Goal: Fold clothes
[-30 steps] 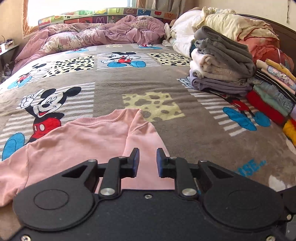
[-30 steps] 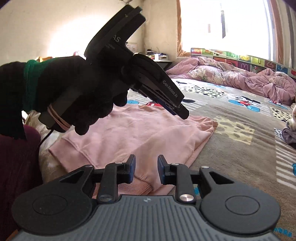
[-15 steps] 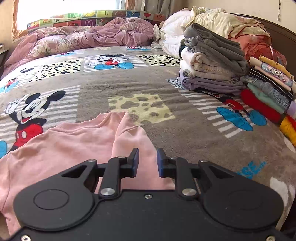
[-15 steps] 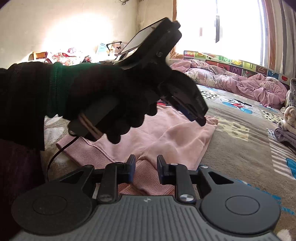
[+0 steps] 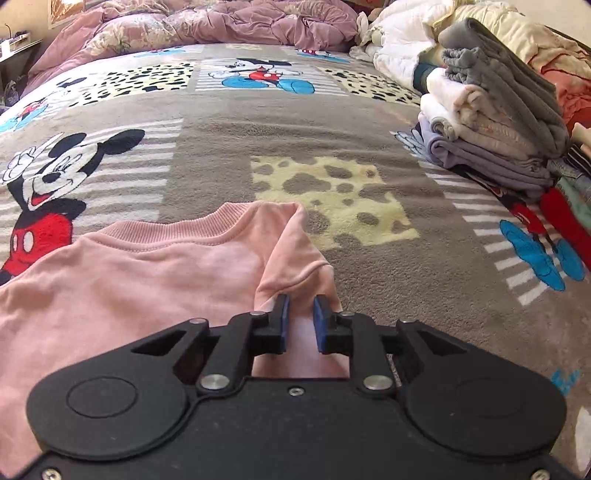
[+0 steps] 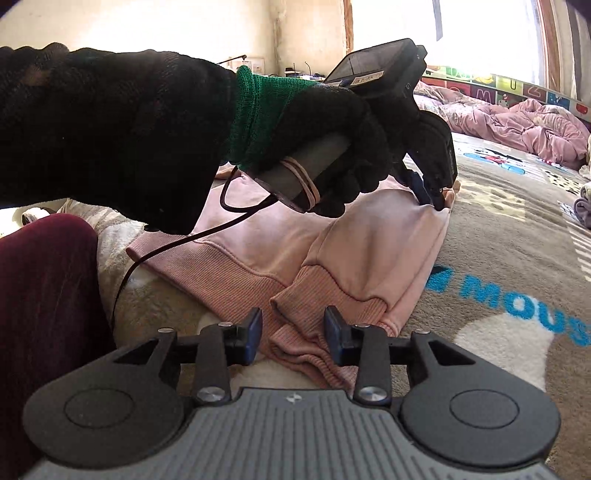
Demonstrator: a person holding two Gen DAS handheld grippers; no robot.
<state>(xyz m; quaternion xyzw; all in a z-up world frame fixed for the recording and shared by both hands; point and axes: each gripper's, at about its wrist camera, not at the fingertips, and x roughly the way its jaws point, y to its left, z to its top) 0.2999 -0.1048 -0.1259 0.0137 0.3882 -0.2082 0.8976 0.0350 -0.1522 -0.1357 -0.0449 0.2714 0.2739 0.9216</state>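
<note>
Your pink sweatshirt [image 5: 155,273] lies flat on the grey Mickey Mouse blanket [image 5: 295,122], its ribbed collar toward the far purple duvet [image 5: 221,26] and one sleeve folded back over the body. Your left gripper [image 5: 299,317] sits low over the sweatshirt's shoulder fold, the blue pads a narrow gap apart with pink cloth showing between them; whether they actually pinch the fabric cannot be told from either view. From the right wrist camera, your gloved left hand [image 6: 332,136] holds that gripper tip-down on the sweatshirt's far corner. Your right gripper [image 6: 293,332] stands wide apart, holding nothing, with the sleeve's ribbed cuff [image 6: 325,306] lying between and just beyond its fingers. A stack of folded clothes [image 5: 495,122] rests on the blanket, well to the right of the sweatshirt.
</note>
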